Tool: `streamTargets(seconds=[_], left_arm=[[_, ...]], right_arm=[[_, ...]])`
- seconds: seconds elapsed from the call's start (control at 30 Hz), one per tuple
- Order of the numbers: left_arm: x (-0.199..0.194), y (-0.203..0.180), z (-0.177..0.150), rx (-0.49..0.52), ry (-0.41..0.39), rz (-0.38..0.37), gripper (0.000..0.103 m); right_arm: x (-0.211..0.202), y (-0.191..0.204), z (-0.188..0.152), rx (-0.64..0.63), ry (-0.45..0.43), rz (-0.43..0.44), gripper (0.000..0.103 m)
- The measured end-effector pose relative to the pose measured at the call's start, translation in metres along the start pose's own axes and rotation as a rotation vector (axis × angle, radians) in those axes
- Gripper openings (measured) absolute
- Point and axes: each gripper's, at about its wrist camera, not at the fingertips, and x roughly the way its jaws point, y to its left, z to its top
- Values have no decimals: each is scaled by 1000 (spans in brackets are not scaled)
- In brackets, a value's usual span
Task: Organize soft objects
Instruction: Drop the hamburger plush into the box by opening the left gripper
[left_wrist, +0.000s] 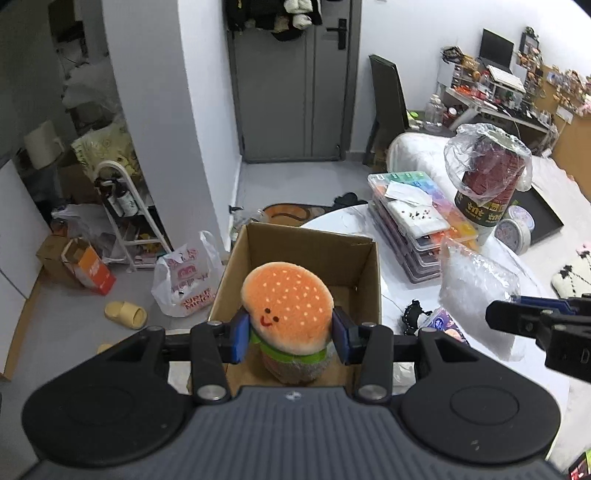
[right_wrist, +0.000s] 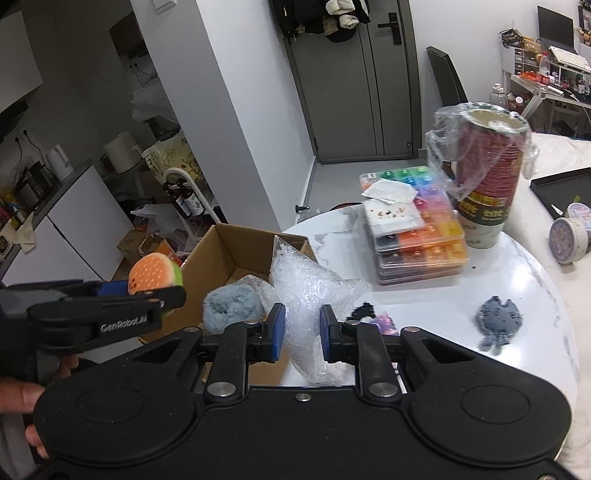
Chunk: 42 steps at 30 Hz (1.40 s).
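My left gripper is shut on a burger plush with an orange bun and a smiling face, held over the open cardboard box. In the right wrist view the left gripper and the burger plush show at the left, beside the box. My right gripper is shut on a clear bubble-wrap bag, which holds a blue-grey fluffy plush. A small grey cat plush lies on the white table to the right. The right gripper shows at the right of the left wrist view.
Stacked colourful bead cases and a tall cup stack in plastic wrap stand at the back of the table. A small black and purple item lies near the bag. Tape rolls sit at the right. The floor left of the table holds bags, boxes and a rack.
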Motion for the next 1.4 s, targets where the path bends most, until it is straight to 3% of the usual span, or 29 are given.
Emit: streamTargets(seconds=[0.5, 0.83, 0.9, 0.97, 1.07, 1.13, 1.2, 1.4], left_arm=[[44, 30, 41, -7, 58, -68, 44], [76, 45, 50, -56, 122, -96, 45], [80, 45, 52, -58, 129, -102, 46], [85, 45, 54, -63, 136, -103, 48], [88, 46, 55, -68, 141, -122, 52], [87, 46, 56, -66, 141, -120, 60], [84, 46, 55, -60, 134, -108, 64], [73, 45, 54, -61, 125, -89, 65]], right_arm=[[44, 27, 26, 24, 19, 33, 20], [72, 38, 38, 50, 51, 36, 20], [78, 36, 38, 65, 57, 55, 23], [84, 32, 38, 89, 59, 93, 32], [84, 32, 37, 69, 55, 65, 44], [80, 32, 35, 57, 46, 68, 49], [74, 29, 33, 66, 44, 69, 50], [61, 21, 27, 57, 45, 57, 52]])
